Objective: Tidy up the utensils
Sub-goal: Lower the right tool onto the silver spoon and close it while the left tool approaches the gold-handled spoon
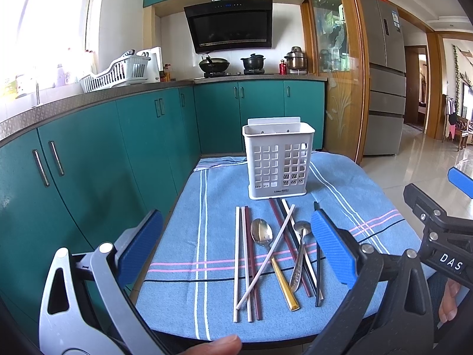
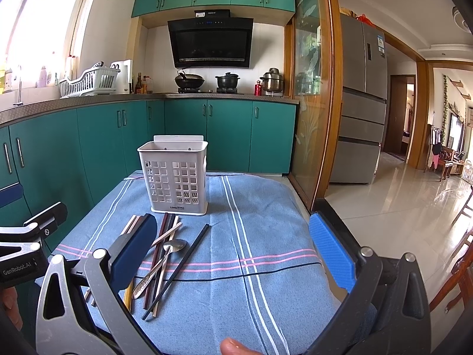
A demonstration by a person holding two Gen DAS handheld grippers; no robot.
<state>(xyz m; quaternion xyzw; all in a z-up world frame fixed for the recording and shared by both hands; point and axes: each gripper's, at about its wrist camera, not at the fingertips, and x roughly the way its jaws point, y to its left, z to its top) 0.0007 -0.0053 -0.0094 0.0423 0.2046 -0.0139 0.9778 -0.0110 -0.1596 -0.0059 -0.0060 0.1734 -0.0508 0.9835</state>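
Note:
A white slotted utensil caddy (image 1: 278, 162) stands upright at the far side of a blue striped cloth (image 1: 207, 207). In front of it lie loose utensils: white chopsticks (image 1: 236, 251), dark red chopsticks (image 1: 254, 266), a gold-handled spoon (image 1: 261, 232), a steel spoon (image 1: 301, 227) and a black chopstick (image 1: 318, 272). My left gripper (image 1: 236, 248) hovers open above this pile, holding nothing. My right gripper (image 2: 233, 251) is open too, over bare cloth (image 2: 266, 222) right of the pile, its left pad (image 2: 136, 251) hiding some utensils. The caddy (image 2: 174, 174), the steel spoon (image 2: 174, 245) and the black chopstick (image 2: 183, 263) show there.
Green cabinets (image 1: 88, 162) run close along the left of the cloth-covered surface. A wood-framed glass door (image 2: 313, 118) and shiny tiled floor (image 2: 399, 207) are on the right. A thumb (image 1: 218, 344) shows at the bottom edge. The other tool's black frame (image 1: 437, 222) sits at right.

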